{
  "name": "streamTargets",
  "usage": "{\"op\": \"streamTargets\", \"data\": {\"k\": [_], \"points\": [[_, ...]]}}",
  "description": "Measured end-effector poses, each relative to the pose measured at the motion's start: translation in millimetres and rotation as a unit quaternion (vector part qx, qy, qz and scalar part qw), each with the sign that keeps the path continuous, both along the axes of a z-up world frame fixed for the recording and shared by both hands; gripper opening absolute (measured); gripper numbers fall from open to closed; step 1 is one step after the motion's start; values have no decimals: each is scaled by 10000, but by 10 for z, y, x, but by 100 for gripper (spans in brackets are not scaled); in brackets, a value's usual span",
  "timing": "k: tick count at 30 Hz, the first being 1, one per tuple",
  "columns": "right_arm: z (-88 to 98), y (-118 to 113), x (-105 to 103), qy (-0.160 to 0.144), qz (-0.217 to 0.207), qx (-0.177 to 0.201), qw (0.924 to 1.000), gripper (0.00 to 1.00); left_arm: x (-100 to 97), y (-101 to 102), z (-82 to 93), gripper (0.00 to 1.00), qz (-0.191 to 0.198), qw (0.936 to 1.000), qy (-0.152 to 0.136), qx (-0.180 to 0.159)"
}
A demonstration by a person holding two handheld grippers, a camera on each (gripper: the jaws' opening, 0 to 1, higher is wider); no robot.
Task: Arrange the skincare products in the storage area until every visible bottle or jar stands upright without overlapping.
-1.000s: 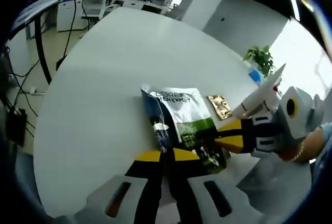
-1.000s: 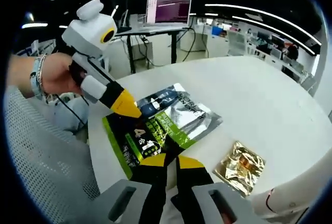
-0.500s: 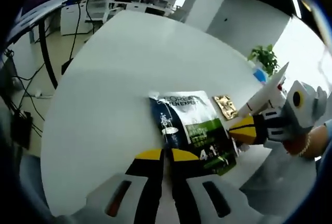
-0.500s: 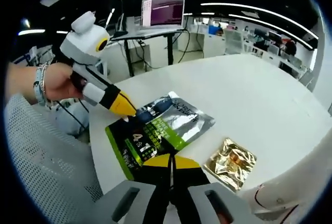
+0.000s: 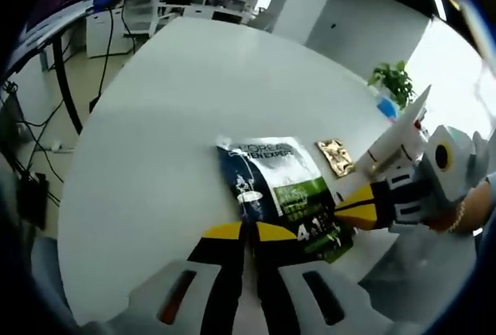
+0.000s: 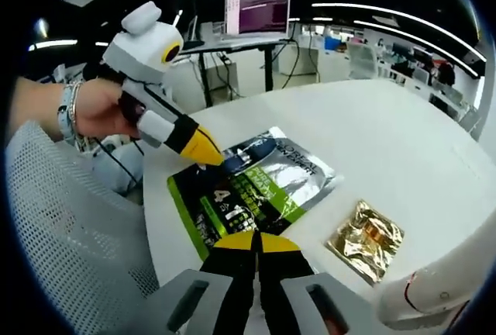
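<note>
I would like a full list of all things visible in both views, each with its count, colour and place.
Table: one, white, round-edged, under everything.
Large pouch: one, silver, dark blue and green, lying flat near the table edge.
Small packet: one, gold, lying flat beside the large pouch, apart from it.
White tube: one, white, at the table edge beside the right gripper.
Plant: one, green, beyond the table.
Monitor: one, lit screen, on a desk behind.
Mesh chair: one, grey, beside the table.
Left gripper: yellow tips on the pouch edge.
Right gripper: yellow tips at the pouch edge.
Hand: one, with bracelet, holding the left gripper.
</note>
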State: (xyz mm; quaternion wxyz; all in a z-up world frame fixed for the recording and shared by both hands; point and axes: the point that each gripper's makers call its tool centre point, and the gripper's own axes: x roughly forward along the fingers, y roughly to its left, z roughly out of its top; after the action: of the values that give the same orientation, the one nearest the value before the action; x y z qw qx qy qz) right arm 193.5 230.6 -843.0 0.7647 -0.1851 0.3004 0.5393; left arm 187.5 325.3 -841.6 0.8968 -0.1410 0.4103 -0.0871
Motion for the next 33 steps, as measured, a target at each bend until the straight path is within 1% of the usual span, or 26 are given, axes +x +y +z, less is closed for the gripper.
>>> {"op": "streamTargets", "data": {"k": [2, 5, 10, 15, 17, 18, 19, 21, 23, 25, 26, 27, 29, 30, 31, 32, 33], "points": [[-8, -7, 14, 52, -58, -13, 10000, 0, 11, 1, -7, 0, -22, 10000, 7, 36], [-12, -12, 19, 40, -94, -13, 9999, 0, 33, 5, -8, 0, -50, 10000, -23, 70], [-15, -22, 34, -21, -108, -31, 9999, 0, 103, -4, -16, 0, -165, 9995, -65, 273], [-11, -36, 66, -70, -134, -35, 9999, 0, 106, -10, -14, 0, -138, 9997, -33, 217], [8, -43, 61, -35, -118, -38, 9999, 0, 95, 12, 17, 3, -73, 9998, -41, 173], [47, -42, 62, -28, -112, 23, 9999, 0, 101, 27, 43, 4, -12, 9998, -89, 151], [87, -38, 79, -60, -132, 87, 9999, 0, 118, 56, 100, 7, 88, 9997, -214, 123], [235, -33, 166, -196, -265, 298, 9990, 0, 127, 113, 204, 10, 206, 9989, -379, 156], [353, -63, 239, -210, -397, 391, 9982, 0, 118, 158, 298, 10, 277, 9982, -478, 245], [430, -96, 286, -153, -519, 465, 9975, 0, 99, 164, 388, 10, 328, 9976, -553, 265], [456, -129, 306, -92, -622, 448, 9970, 0, 95, 142, 445, 10, 353, 9974, -605, 191], [467, -165, 316, -44, -687, 384, 9969, 0, 103, 76, 540, 10, 407, 9965, -733, -34], [466, -249, 305, 36, -724, 170, 9972, 0, 95, -8, 672, 10, 456, 9949, -858, -261], [435, -311, 235, 184, -601, -87, 9980, 0, 98, -54, 748, 9, 482, 9936, -945, -377], [423, -337, 185, 276, -531, -155, 9981, 0, 101, -133, 876, 9, 499, 9910, -1107, -558], [404, -383, 107, 401, -438, -234, 9980, 0, 89, -192, 945, 8, 499, 9897, -1151, -685], [389, -408, 58, 448, -391, -254, 9979, 0, 61, -279, 1027, 8, 445, 9887, -1186, -797]]}}
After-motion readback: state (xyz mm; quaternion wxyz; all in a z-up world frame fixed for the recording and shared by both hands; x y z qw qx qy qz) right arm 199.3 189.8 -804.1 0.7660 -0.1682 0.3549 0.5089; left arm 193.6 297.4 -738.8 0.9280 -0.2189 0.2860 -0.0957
